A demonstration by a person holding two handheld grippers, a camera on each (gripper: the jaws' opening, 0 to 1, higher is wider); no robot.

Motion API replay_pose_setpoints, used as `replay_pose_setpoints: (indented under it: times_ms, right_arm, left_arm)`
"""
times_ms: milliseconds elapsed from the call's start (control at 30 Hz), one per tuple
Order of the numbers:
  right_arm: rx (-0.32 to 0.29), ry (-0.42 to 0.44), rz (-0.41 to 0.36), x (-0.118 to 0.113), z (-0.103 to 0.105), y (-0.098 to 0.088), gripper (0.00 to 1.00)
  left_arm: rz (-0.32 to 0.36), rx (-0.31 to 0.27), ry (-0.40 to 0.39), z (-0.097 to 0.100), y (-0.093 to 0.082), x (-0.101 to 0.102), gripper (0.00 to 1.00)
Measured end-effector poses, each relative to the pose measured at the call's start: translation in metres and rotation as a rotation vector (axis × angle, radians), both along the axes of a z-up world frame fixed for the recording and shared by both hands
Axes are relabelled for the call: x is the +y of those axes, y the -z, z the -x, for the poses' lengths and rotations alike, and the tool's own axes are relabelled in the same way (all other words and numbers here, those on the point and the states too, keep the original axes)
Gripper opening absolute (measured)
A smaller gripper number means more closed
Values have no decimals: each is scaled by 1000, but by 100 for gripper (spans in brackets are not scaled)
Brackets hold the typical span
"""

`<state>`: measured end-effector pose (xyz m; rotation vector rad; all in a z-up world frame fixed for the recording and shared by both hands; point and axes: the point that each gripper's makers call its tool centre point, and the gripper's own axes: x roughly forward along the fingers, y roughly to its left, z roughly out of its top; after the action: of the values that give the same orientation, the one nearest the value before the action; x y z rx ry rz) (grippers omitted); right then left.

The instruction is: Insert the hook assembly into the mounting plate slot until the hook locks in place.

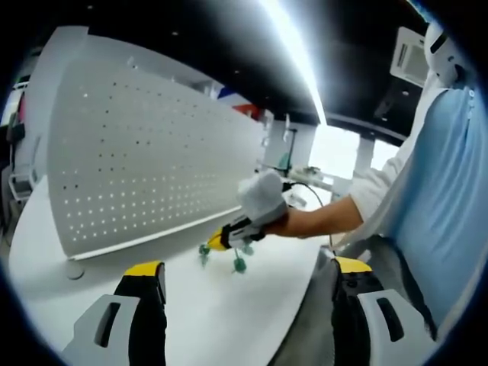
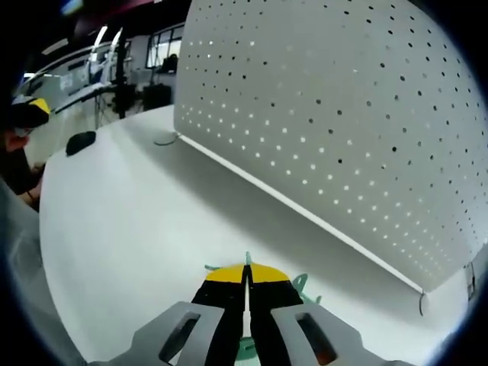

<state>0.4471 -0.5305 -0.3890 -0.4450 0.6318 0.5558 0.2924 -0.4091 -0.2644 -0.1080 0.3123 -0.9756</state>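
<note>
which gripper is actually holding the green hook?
The right gripper: its jaws are shut on the green hook, down at the white table. The left gripper is open, with nothing between its jaws.

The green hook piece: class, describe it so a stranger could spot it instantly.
Start at the big white pegboard standing on the white table. In front of its lower edge, the right gripper is shut on the green hook piece: the table's one green, pronged thing.
</note>
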Motion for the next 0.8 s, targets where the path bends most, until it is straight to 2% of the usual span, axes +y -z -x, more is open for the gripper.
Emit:
replay_pose_setpoints:
  times_ms: [367,633,800]
  right_arm:
    - [10,5,-29,-1,0,-9,0]
    - [9,8,-45,-2,-3,-25,0]
    - [-6,4,-57,-2,-5,-42,0]
  left_arm:
    - [-23,-29,22,-7,-5,-8,89]
    - [-73,-102,11,-29,-17,-15,82]
    - [-137,-172,-6,-48,-20,-22,71]
